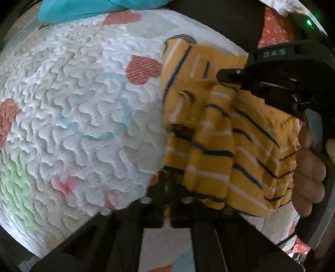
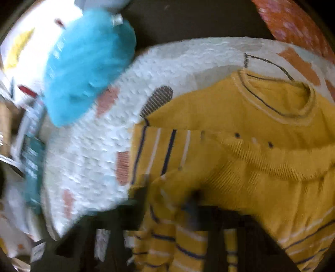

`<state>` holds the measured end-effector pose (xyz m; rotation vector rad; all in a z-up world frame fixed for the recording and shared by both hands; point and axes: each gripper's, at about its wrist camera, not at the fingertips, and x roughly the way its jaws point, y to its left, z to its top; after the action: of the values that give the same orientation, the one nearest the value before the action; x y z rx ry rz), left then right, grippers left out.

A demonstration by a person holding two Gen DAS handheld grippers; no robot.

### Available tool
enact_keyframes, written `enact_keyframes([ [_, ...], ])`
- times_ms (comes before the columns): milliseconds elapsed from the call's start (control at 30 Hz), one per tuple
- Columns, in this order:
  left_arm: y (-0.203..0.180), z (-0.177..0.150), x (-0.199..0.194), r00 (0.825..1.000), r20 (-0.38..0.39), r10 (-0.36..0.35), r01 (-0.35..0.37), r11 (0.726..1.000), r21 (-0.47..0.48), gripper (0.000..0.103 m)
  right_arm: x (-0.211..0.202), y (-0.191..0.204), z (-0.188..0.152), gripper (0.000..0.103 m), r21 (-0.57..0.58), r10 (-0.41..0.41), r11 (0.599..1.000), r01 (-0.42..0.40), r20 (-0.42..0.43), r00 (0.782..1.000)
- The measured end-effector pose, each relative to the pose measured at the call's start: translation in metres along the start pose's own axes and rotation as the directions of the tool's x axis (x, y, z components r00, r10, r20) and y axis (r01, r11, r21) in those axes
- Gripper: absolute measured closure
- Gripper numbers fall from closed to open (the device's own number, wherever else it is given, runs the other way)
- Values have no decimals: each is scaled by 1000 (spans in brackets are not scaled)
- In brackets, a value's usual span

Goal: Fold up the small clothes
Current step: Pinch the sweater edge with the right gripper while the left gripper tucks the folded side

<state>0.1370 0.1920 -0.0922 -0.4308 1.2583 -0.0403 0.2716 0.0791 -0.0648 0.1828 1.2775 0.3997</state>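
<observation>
A small mustard-yellow sweater with navy and white stripes (image 1: 219, 134) lies bunched on a white quilted mat (image 1: 83, 104). My left gripper (image 1: 167, 200) is shut on its striped lower edge. In the same view my right gripper (image 1: 247, 83) clamps the cloth further back, a hand behind it. In the right wrist view the sweater (image 2: 240, 146) spreads with its round neckline at the upper right, and my right gripper (image 2: 188, 209) is shut on a fold of it. This view is blurred.
A turquoise garment (image 2: 88, 67) lies at the mat's far edge, also in the left wrist view (image 1: 83, 10). The mat (image 2: 88, 157) has coloured heart prints. Boxes and papers (image 2: 29, 134) lie left of it. An orange patterned cloth (image 2: 293, 23) is at the far right.
</observation>
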Motion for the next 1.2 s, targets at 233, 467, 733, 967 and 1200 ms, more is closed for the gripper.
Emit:
enact_keyframes([
  [233, 53, 23, -22, 997, 67, 32, -21, 988, -156, 103, 22, 44, 19, 93, -152, -107, 983, 106, 0, 994],
  [467, 50, 20, -27, 994, 96, -55, 68, 988, -136, 75, 42, 32, 27, 64, 49, 35, 998, -34, -17, 999],
  [733, 2, 7, 15, 999, -43, -21, 20, 1000, -16, 69, 9, 30, 25, 51, 23, 90, 996, -91, 14, 996],
  [967, 38, 10, -1, 998, 25, -60, 63, 982, -175, 73, -35, -38, 15, 46, 121, -11, 993, -1, 100, 995],
  [1200, 42, 10, -30, 988, 129, -79, 105, 974, -203, 72, -64, -131, -39, 46, 145, -77, 987, 70, 42, 996],
])
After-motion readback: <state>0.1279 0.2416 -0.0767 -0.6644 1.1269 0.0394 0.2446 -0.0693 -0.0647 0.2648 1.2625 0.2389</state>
